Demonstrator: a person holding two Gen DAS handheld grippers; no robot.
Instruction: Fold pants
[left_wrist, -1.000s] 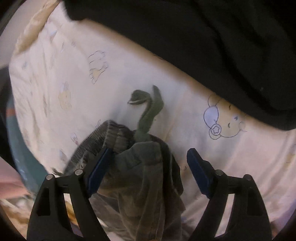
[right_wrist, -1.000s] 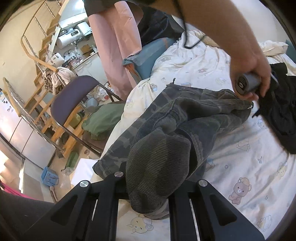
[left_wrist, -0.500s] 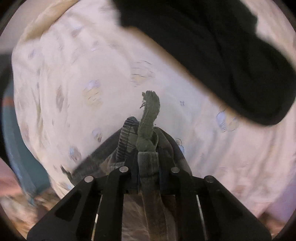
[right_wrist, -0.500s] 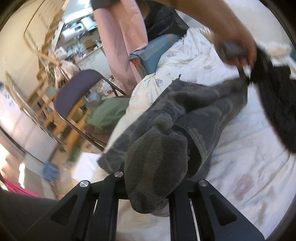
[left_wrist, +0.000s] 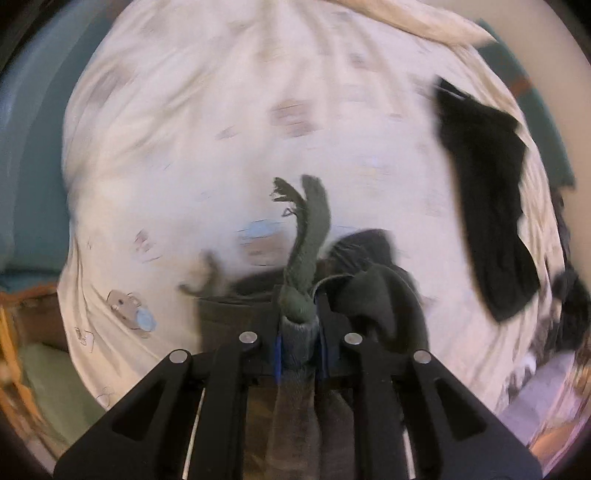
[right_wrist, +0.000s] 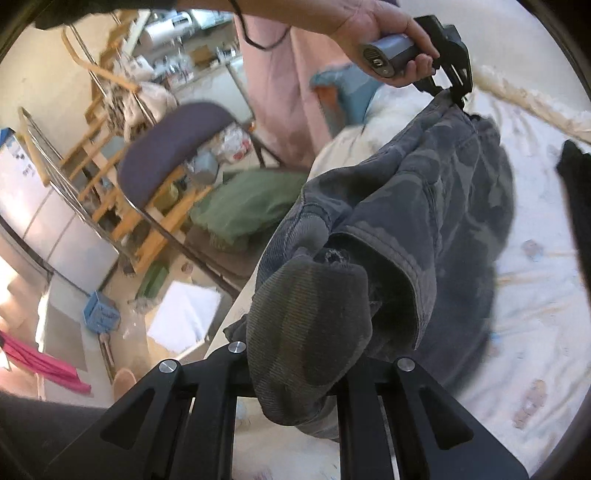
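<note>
Left gripper (left_wrist: 298, 321): clamped on a bunched corner of the pants (right_wrist: 424, 221), jaws easing a touch wider with the cloth and a green drawstring (left_wrist: 308, 229) between them; seen from the right wrist it hangs at the far upper end of the garment, held in a hand (right_wrist: 373, 22)
Right gripper (right_wrist: 295, 373): pressed together on a thick ribbed fold at the near end of the pants
Pants: camouflage cloth slung in the air between the two grippers, sagging in the middle above the bed sheet (left_wrist: 221, 129)
Long axis: runs from the right gripper up and away to the left gripper; neither hand is nearer, each has one end
Judgement: the coming fold turns on this line; bringing the ends together should halve it
Black garment (left_wrist: 487, 206): lies on the sheet, well apart to one side
Chair (right_wrist: 173, 147): off the bed edge, beyond the pants
</note>
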